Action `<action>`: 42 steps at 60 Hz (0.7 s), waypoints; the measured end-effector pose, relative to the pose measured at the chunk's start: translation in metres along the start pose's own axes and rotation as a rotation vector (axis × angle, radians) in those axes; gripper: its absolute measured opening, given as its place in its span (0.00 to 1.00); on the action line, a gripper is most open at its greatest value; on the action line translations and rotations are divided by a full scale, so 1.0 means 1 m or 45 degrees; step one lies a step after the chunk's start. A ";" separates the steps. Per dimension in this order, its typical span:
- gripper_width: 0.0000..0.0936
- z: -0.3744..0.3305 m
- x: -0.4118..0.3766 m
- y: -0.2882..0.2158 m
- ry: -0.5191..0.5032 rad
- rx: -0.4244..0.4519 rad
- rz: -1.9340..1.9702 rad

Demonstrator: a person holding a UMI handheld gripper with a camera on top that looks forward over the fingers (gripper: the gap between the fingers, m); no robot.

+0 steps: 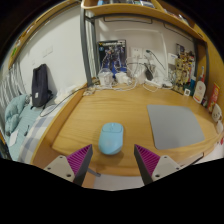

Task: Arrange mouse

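A light blue computer mouse (111, 139) lies on the wooden desk (100, 112), just ahead of my fingers and a little left of the middle between them. A grey mouse mat (176, 125) lies on the desk to the right of the mouse. My gripper (114, 162) is open and empty, its two pink-padded fingertips (78, 160) spread wide on either side below the mouse, not touching it.
At the back of the desk stand a picture (111, 50), white cables and small items (122, 76). A dark bag (41, 85) sits at the left, bottles and boxes (190, 80) at the right. A shelf (125, 8) hangs above.
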State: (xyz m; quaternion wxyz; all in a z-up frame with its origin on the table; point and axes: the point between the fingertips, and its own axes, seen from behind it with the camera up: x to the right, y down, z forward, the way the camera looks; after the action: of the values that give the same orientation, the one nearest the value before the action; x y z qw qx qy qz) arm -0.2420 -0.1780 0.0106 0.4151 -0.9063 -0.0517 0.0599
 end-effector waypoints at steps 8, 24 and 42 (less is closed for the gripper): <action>0.89 0.033 -0.007 -0.013 0.023 -0.016 -0.016; 0.71 0.065 -0.009 -0.020 0.098 0.000 -0.017; 0.39 0.070 -0.006 -0.027 0.136 0.041 0.004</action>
State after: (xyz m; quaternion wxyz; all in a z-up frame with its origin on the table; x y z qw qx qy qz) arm -0.2592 -0.1096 -0.0140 0.4317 -0.9015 -0.0270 0.0130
